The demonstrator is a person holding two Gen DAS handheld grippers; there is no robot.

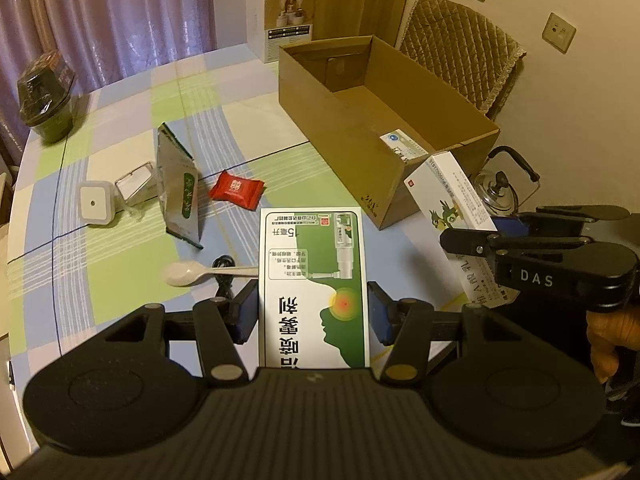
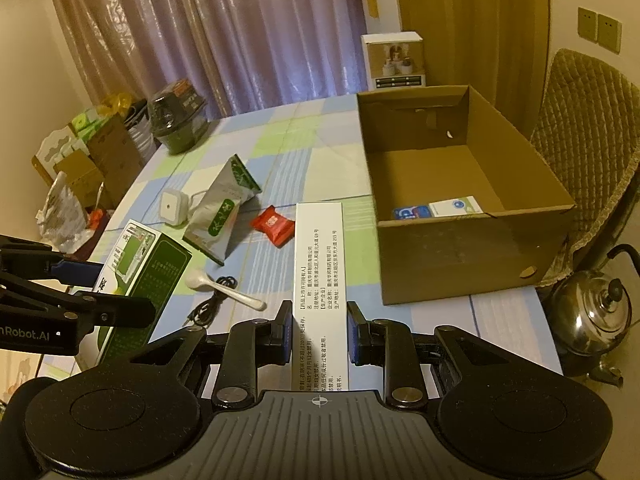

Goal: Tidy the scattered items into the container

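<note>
My left gripper [image 1: 313, 312] is shut on a green-and-white spray box [image 1: 312, 280], held above the table's near edge. To its right, my right gripper [image 1: 476, 228] grips a long white medicine box [image 1: 452, 200]. In the right wrist view that white box [image 2: 320, 264] sits between the shut jaws of my right gripper [image 2: 320, 328], and the green box [image 2: 148, 276] is at left. The open cardboard box [image 1: 340, 120] [image 2: 460, 256] holds two small packets [image 2: 456, 205]. A silver pouch [image 1: 180, 192], red packet [image 1: 236, 190], white spoon [image 1: 192, 272], black cable [image 2: 212, 304] and white plug [image 1: 93, 202] lie scattered.
A steel kettle [image 2: 592, 320] stands right of the cardboard box, with a padded chair [image 2: 584, 140] behind it. A white product carton [image 1: 280, 20] and a dark wrapped bowl [image 1: 46, 92] sit at the table's far side. A clear case [image 1: 134, 184] lies beside the plug.
</note>
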